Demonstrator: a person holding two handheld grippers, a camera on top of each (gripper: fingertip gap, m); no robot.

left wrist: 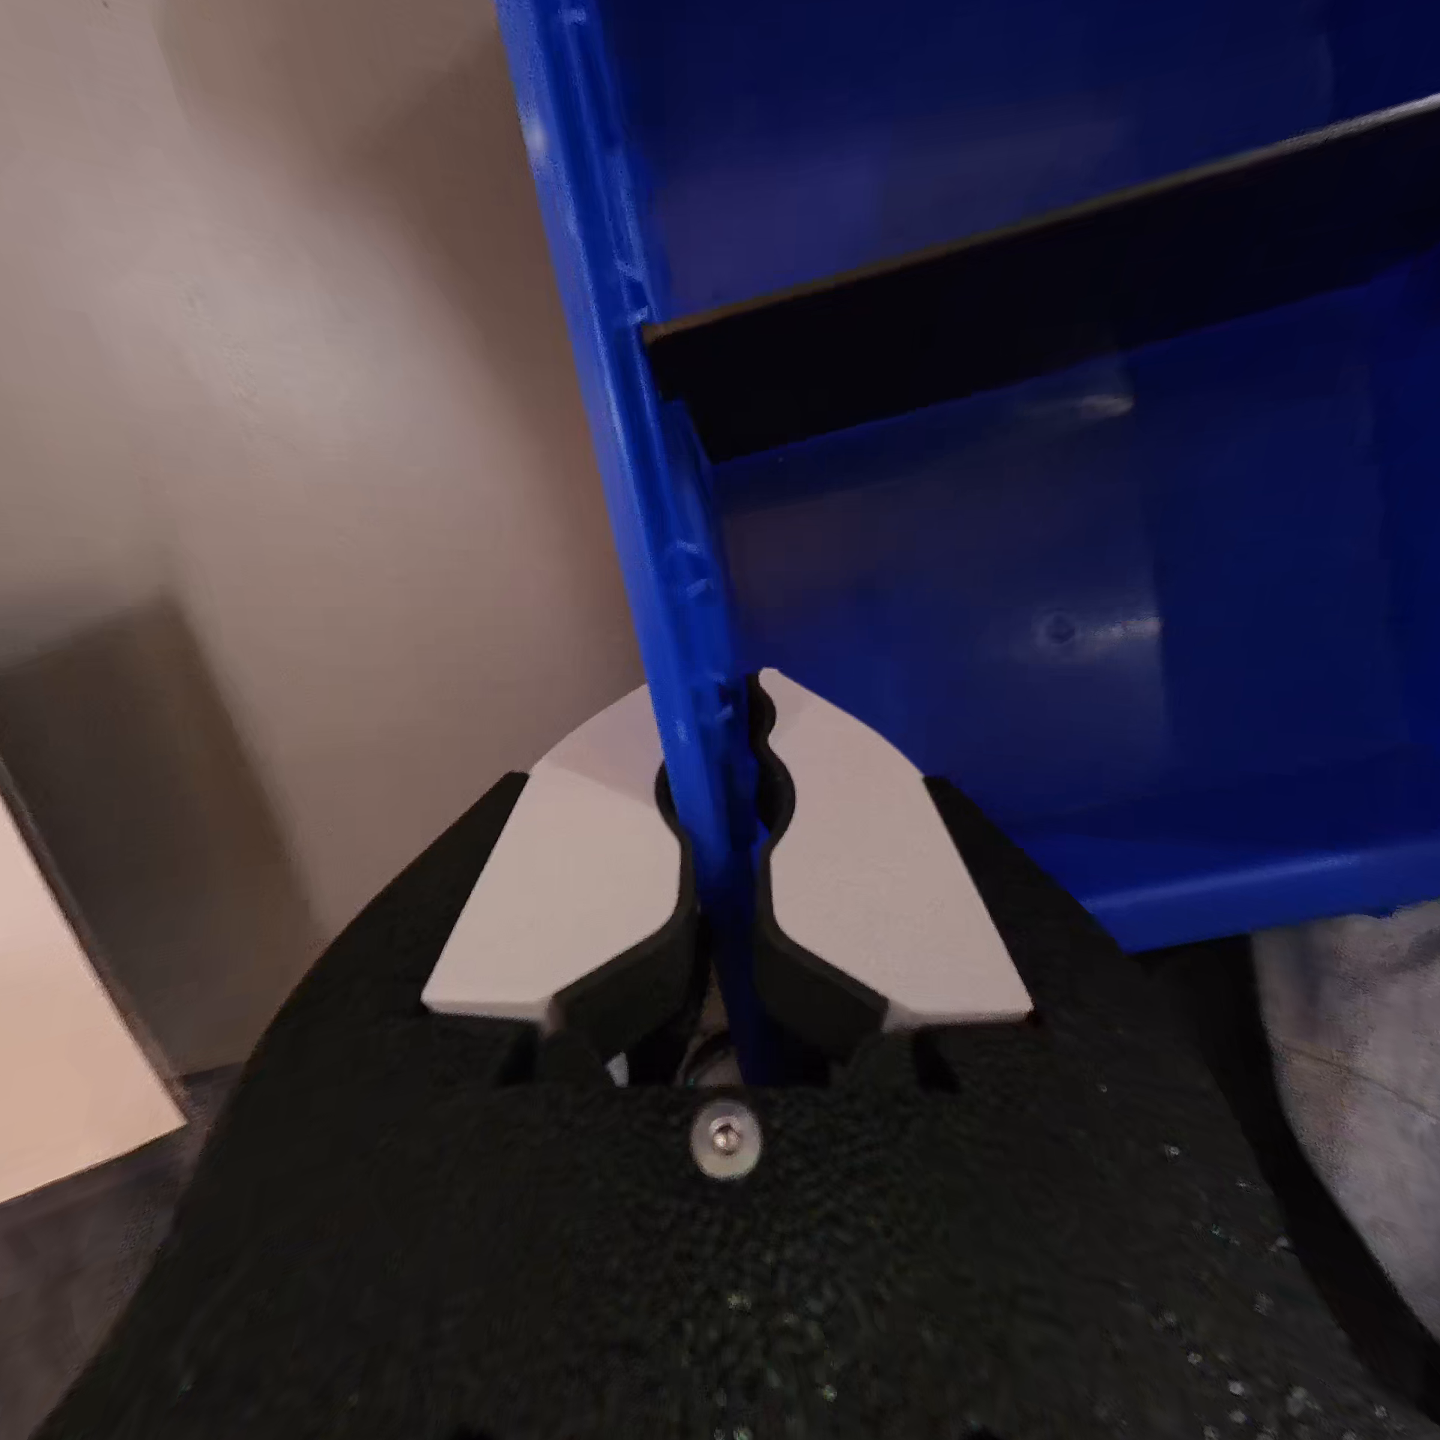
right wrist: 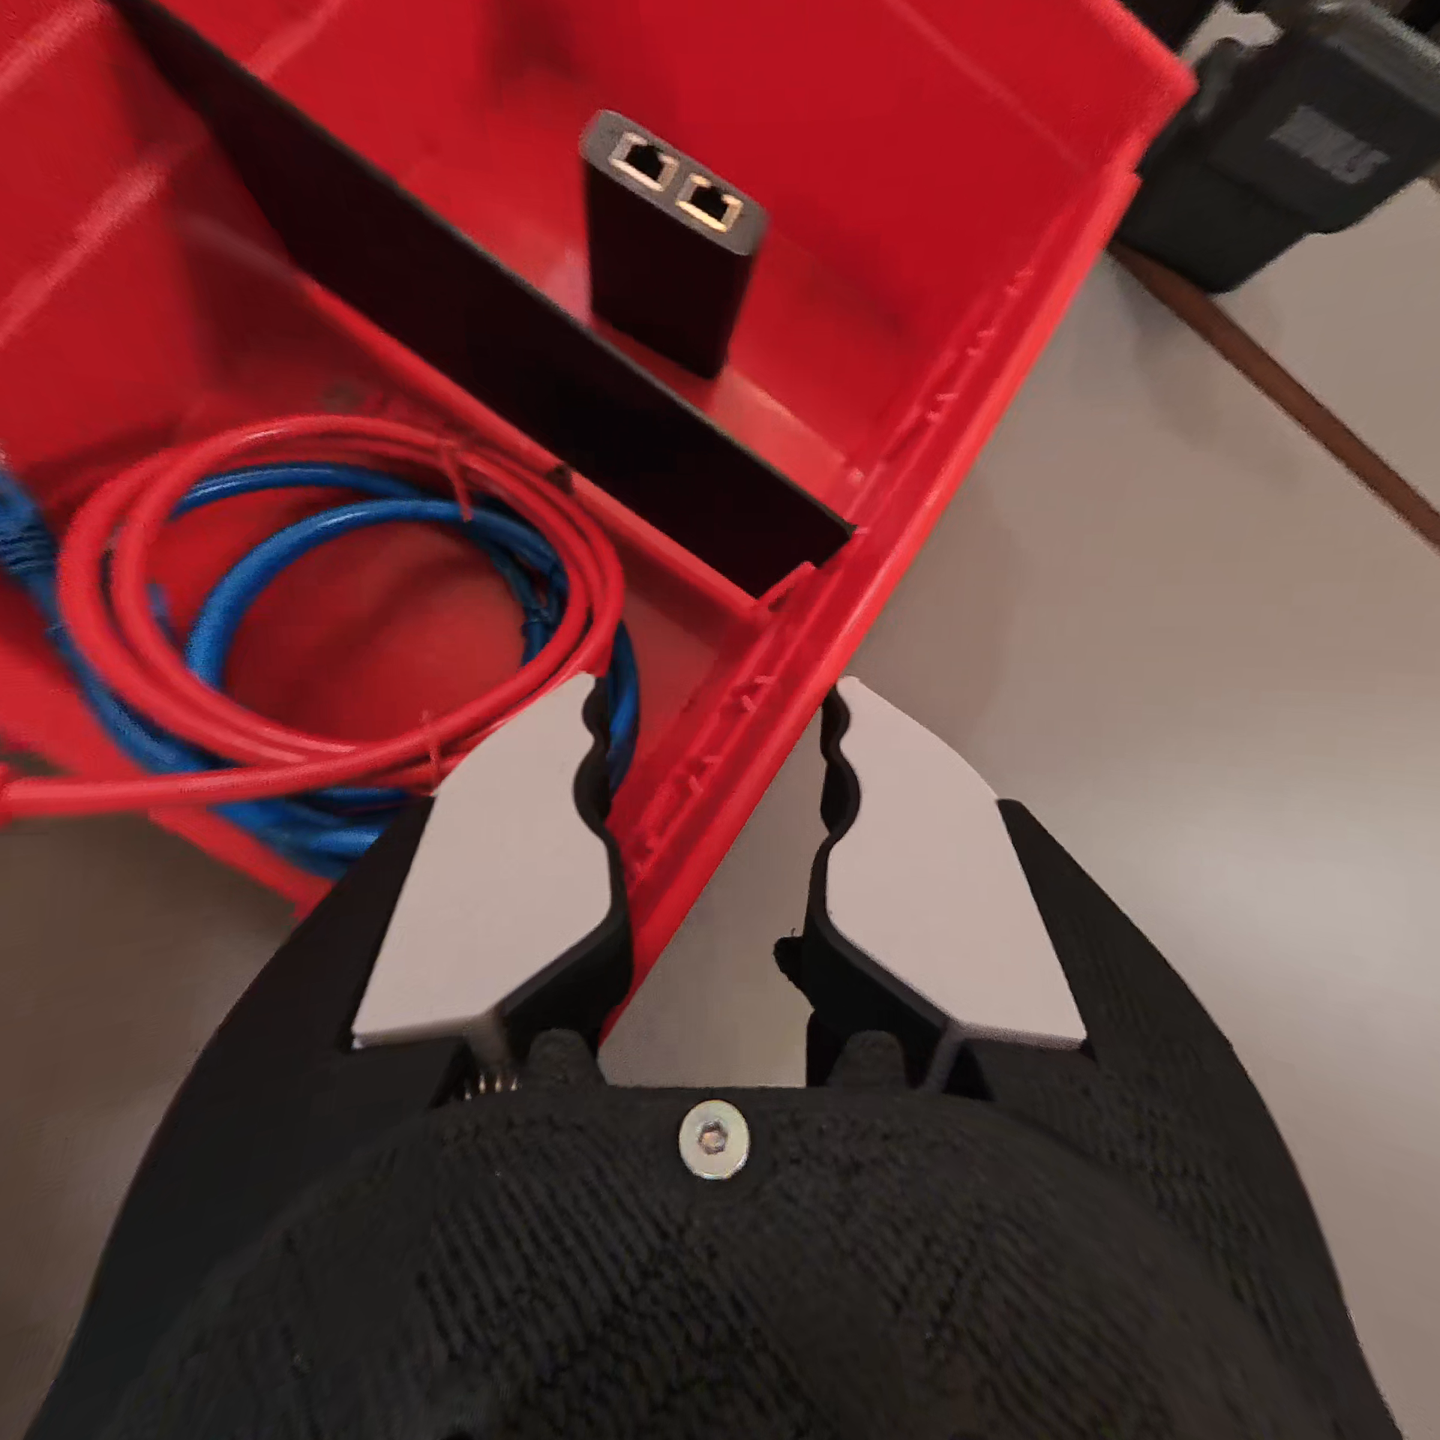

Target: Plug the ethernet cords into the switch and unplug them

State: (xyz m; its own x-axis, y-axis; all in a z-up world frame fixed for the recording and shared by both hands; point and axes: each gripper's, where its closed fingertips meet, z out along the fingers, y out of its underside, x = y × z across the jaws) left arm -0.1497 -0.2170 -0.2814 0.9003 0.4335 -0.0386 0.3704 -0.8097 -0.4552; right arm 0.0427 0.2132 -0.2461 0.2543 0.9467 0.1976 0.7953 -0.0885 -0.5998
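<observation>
Two grippers, one bin each. Left gripper [left wrist: 728,787]: jaws closed tight on the side wall of a blue plastic bin [left wrist: 1091,623], wall edge running straight up through the gap, one white finger outside the bin and one inside. A black divider plate [left wrist: 1013,312] crosses the bin farther in; both compartments visible look bare. Beige surface [left wrist: 351,390] to the bin's left, grey cloth [left wrist: 1364,1052] at lower right.

Right gripper [right wrist: 713,787]: jaws spread apart, straddling the side wall of a red plastic bin [right wrist: 779,686]; wall sits close against the left finger, not pinched, right finger outside and apart from it. Near compartment holds a coiled red cable [right wrist: 335,592] over a coiled blue cable [right wrist: 257,608], just beside the left fingertip. A black divider [right wrist: 483,351] separates the far compartment, where a dark rectangular adapter with two network ports [right wrist: 670,241] stands. Bin rests on a pale table [right wrist: 1130,623]; blurred dark case [right wrist: 1309,148] at top right.
</observation>
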